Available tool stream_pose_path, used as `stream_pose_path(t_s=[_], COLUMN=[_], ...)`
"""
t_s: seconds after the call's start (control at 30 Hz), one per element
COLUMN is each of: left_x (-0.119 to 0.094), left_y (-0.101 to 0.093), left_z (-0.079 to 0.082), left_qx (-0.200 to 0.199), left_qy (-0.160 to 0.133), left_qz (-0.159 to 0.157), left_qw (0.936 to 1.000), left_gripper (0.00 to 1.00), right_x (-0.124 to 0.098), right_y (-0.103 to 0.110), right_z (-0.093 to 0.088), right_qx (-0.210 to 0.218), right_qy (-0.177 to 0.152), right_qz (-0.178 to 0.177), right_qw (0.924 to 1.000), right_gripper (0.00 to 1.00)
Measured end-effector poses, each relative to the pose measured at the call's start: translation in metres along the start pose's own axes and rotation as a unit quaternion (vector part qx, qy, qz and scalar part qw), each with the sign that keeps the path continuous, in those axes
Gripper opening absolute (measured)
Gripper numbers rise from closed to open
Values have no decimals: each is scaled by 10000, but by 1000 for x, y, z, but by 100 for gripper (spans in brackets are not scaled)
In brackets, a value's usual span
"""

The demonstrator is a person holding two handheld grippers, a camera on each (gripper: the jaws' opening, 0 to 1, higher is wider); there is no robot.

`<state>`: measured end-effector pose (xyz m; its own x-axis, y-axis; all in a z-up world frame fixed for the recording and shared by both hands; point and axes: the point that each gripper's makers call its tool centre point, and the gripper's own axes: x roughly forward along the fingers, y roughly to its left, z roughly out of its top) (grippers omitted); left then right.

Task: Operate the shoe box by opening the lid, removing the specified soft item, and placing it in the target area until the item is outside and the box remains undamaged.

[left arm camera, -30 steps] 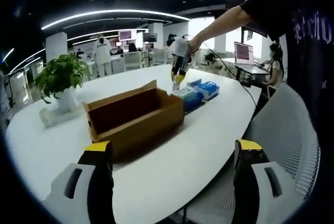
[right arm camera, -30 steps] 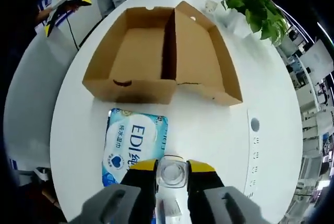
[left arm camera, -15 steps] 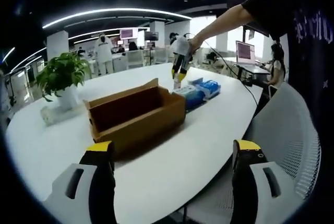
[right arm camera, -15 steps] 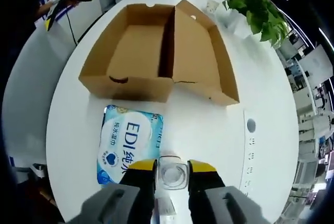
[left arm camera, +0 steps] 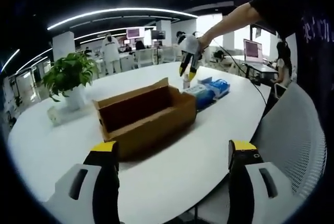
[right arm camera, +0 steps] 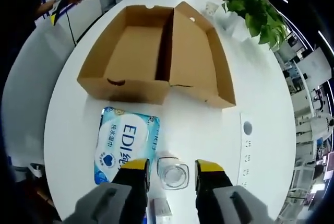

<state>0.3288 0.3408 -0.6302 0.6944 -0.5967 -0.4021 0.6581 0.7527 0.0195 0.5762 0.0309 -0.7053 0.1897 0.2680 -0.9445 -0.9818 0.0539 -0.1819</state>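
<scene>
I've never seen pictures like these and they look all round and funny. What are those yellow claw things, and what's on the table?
A person holds a grabbing tool in each hand, and a little camera rides on each tool. That makes the round pictures.

One picture looks along the left gripper, which is open and holding nothing. Far off you can see the person's other tool above the table.

The other picture looks straight down from the right gripper. Its yellow-tipped jaws stand open around a small clear bottle, seen from above.

On the white table sit an open cardboard box that looks empty, a blue pack of wipes, and a potted plant.
</scene>
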Motion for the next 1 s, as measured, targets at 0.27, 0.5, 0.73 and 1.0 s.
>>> stream_pose_path(t_s=[0.27,0.5,0.73,1.0], left_x=[9,20,25,37], left_y=[20,40,55,86], left_z=[12,10,2,-5], left_qx=[-64,-194,-378,-461], left_qy=[-54,149,320,581], left_qz=[218,474,662,1005], left_qw=[9997,9986,9966,9922], left_gripper=[73,64,57,46], right_x=[-9,-12,-14,-16], right_y=[-12,-21,-24,-47], right_z=[14,27,33,51], right_qx=[399,889,1268,2297], right_qy=[-348,-704,-939,-1520], right_qz=[-244,-386,-418,-544], right_qw=[9983,9928,9866,9598], right_gripper=[46,49,53,53])
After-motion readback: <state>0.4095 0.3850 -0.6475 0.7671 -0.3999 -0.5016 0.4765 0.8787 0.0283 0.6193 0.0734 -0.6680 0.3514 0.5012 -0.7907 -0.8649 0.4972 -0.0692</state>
